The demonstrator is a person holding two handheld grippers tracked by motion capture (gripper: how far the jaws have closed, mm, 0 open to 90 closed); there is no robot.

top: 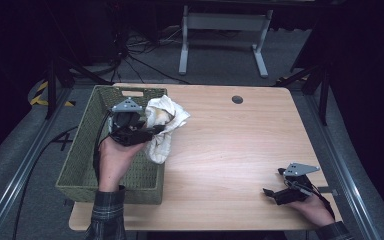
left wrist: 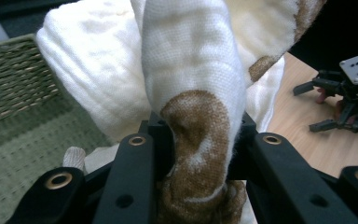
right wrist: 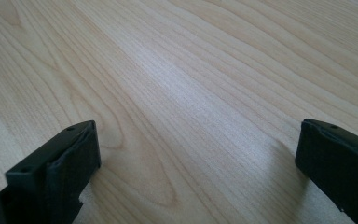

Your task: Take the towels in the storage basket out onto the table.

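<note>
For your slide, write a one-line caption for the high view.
Left tongs grip a white-and-brown cloth at the green woven basket's edge; right tongs rest open on the wooden table.

Basket (top: 82,165) sits on the table's (top: 230,150) left edge, w/ my left gripper (top: 152,131) above its right wall, cloth (top: 166,125) clamped btwn its jaws and hanging partly over the wall, partly over the tabletop. My right gripper (top: 275,182) rests low at the near right corner, well apart from the cloth, jaws spread over bare wood. Cable hole (top: 237,99) at the far edge.
</note>
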